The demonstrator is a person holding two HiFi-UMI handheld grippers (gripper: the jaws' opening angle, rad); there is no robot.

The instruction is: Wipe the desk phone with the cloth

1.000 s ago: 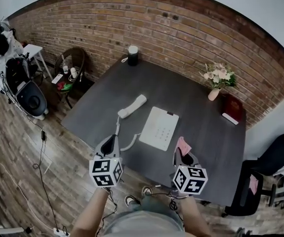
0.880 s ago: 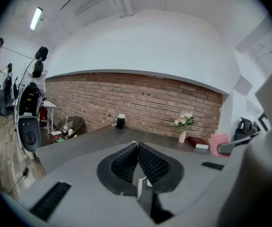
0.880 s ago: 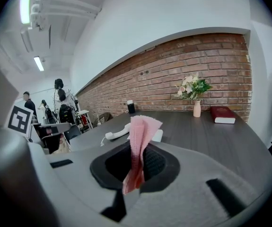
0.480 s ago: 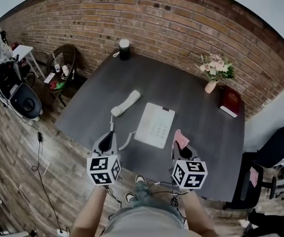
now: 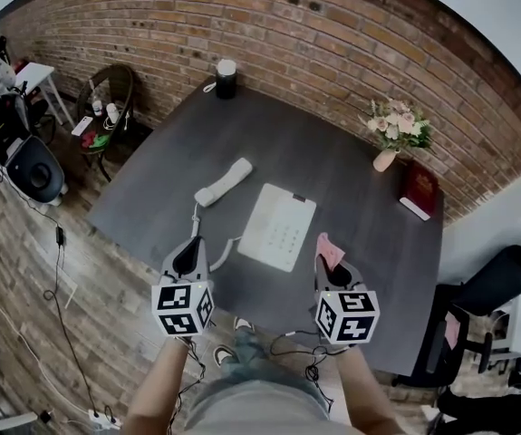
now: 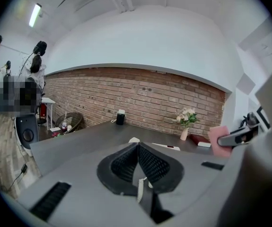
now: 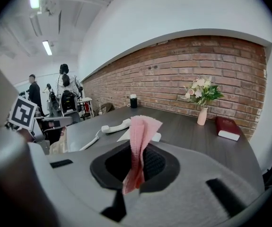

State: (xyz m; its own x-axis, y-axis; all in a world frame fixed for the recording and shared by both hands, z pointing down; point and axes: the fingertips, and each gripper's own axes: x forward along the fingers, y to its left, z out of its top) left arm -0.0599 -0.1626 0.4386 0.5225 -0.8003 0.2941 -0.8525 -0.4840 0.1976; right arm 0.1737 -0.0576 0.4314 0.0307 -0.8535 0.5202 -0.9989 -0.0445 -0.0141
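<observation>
Barely moved: right gripper (image 5: 332, 270) pinches the cloth (image 5: 330, 250), left gripper (image 5: 190, 248) closed empty; next we lower cloth onto the desk phone (image 5: 278, 227)

Left hand-held gripper (image 6: 137, 145) hides most of the desk phone (image 6: 167, 146).

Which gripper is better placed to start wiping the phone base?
Right. The right gripper is shut on the pink cloth and is close to the near right edge of the desk phone base. The left gripper is shut and holds no cloth.
</observation>
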